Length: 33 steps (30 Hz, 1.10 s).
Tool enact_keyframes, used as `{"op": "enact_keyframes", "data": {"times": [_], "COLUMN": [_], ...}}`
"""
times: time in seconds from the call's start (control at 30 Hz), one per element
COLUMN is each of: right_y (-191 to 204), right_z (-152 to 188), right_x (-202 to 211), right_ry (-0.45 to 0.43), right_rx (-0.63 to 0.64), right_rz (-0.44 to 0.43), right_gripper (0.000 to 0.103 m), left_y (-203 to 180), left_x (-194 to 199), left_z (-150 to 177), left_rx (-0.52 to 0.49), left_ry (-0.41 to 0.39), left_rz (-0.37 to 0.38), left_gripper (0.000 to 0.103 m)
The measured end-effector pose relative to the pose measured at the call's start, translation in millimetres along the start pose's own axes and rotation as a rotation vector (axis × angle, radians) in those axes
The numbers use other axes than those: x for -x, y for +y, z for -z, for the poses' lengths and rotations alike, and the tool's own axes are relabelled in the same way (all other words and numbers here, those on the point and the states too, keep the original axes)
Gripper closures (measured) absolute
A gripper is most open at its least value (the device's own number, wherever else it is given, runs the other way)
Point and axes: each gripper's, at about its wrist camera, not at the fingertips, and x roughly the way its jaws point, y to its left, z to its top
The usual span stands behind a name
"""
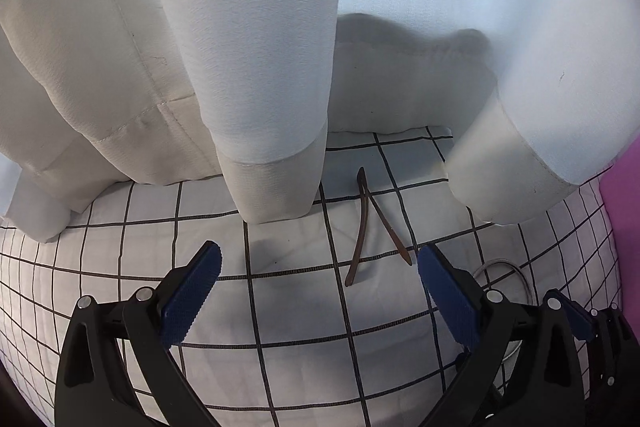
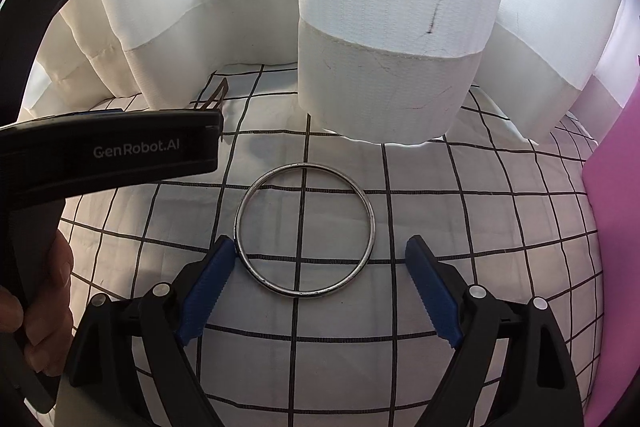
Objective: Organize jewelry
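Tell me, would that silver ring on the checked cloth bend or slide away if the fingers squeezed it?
The silver bangle looks like a rigid metal hoop, so it probably keeps its shape. Its thin, polished rim may slip on the fingers. Lying flat on the soft checked cloth, it likely won't roll, though getting under it could be awkward.

Backlit white curtains (image 2: 400, 27) hang in folds onto a white grid-patterned bedsheet (image 2: 440, 227); a pink surface (image 2: 616, 187) stands right
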Motion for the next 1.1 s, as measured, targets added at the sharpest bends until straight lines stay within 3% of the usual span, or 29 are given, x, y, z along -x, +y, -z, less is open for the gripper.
{"op": "enact_keyframes", "data": {"times": [0.27, 0.7, 0.8, 0.87, 0.9, 0.97, 1.03, 1.1], "right_y": [-1.9, -2.1, -2.0, -1.7, -2.8, -2.5, 3.0, 6.5], "right_z": [1.2, -12.3, -15.9, -14.9, -13.7, -11.5, -8.4, -8.0], "right_x": [-4.0, -15.8, -17.6, -16.6, -15.7, -13.7, -8.4, -6.6], "right_ry": [-0.009, -0.021, -0.016, -0.019, -0.023, -0.033, -0.044, -0.043], "right_rx": [-0.004, -0.013, -0.009, -0.007, -0.008, -0.009, -0.005, -0.005], "right_rz": [0.006, 0.006, -0.003, -0.005, -0.005, -0.005, -0.005, -0.007], "right_gripper": [0.016, 0.013, 0.014, 0.016, 0.017, 0.025, 0.034, 0.034], "left_y": [-15.2, -36.4, -27.0, -26.1, -25.4, -23.5, -20.3, -19.3], "left_x": [-24.3, -34.7, -25.5, -14.5, -12.8, -10.9, -10.2, -8.5], "left_z": [-18.7, -28.7, -22.3, -22.8, -22.6, -23.0, -23.0, -21.2], "left_rx": [0.001, 0.013, 0.010, 0.007, 0.008, 0.014, 0.025, 0.031], "left_ry": [0.032, 0.004, -0.012, -0.019, -0.022, -0.028, -0.029, -0.032], "left_rz": [-0.039, -0.034, -0.028, -0.021, -0.017, -0.010, -0.002, 0.006], "left_gripper": [0.005, 0.007, 0.028, 0.055, 0.062, 0.087, 0.097, 0.100]}}
